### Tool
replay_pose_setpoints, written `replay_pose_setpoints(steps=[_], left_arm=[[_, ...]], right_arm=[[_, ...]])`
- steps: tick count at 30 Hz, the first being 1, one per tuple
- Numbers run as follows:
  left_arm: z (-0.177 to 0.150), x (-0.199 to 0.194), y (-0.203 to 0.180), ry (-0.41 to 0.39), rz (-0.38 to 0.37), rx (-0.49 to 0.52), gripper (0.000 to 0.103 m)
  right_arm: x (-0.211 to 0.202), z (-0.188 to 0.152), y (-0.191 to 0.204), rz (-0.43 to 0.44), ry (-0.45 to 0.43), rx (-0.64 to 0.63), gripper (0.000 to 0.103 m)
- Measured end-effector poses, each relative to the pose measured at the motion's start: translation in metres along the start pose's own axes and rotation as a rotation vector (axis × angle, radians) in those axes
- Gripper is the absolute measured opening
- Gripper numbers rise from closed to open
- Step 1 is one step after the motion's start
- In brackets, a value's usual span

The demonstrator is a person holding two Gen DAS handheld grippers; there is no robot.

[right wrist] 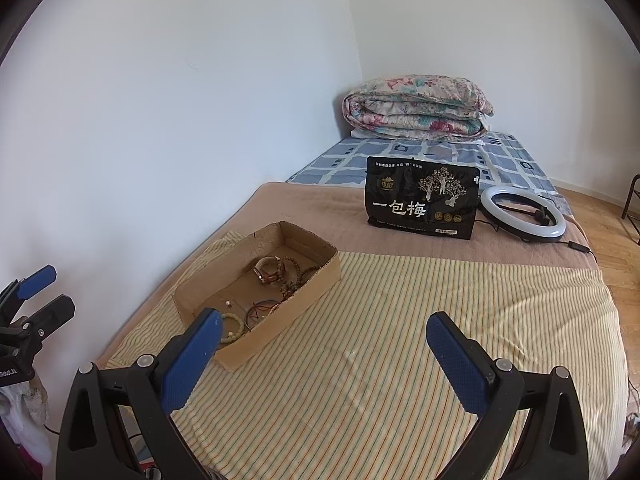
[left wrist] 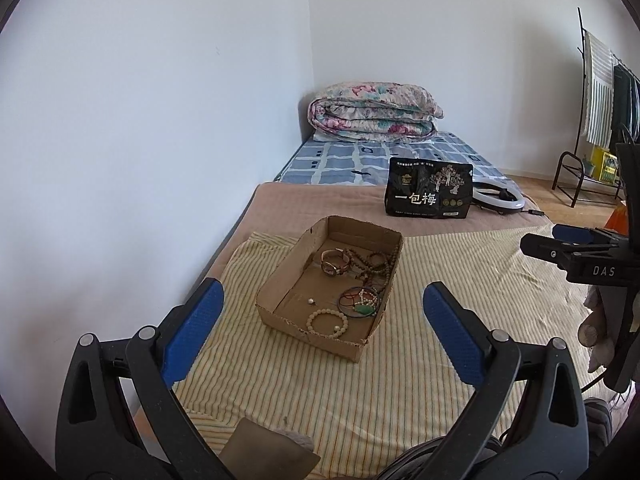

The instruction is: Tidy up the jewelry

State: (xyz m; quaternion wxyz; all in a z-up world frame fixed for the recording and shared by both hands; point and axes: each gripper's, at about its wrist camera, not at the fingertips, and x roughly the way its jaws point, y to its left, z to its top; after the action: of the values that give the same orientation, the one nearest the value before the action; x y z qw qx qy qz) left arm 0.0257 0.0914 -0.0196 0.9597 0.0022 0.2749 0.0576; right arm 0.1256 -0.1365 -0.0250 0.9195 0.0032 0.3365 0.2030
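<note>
A shallow cardboard box (left wrist: 276, 280) (right wrist: 316, 280) sits on a striped yellow cloth (left wrist: 440, 272) (right wrist: 400, 320) on the bed. In it lie a pale bead bracelet (left wrist: 327, 323) (right wrist: 234, 329), a watch (left wrist: 334, 262) (right wrist: 270, 269), brown bead strings (left wrist: 376, 264) (right wrist: 296, 276), cord bangles with a green pendant (left wrist: 360, 300) and a small pearl (left wrist: 310, 301). My left gripper (left wrist: 324, 320) is open and empty, held just short of the box. My right gripper (right wrist: 324, 344) is open and empty, to the right of the box; it also shows in the left wrist view (left wrist: 560, 246).
A black snack bag (left wrist: 428, 192) (right wrist: 422, 202) stands behind the box, with a ring light (left wrist: 498, 198) (right wrist: 522, 214) beside it. A folded floral quilt (left wrist: 374, 112) (right wrist: 418, 108) lies at the far end. A wall runs along the left. A clothes rack (left wrist: 600, 120) stands at the right.
</note>
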Motion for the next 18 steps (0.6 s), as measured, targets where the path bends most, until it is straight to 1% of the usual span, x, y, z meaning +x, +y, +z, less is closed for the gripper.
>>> replay_pose_setpoints(steps=[18], left_arm=[[0.002, -0.011, -0.001, -0.007, -0.004, -0.007, 0.102]], right_arm=[[-0.002, -0.002, 0.001, 0.001, 0.003, -0.001, 0.103]])
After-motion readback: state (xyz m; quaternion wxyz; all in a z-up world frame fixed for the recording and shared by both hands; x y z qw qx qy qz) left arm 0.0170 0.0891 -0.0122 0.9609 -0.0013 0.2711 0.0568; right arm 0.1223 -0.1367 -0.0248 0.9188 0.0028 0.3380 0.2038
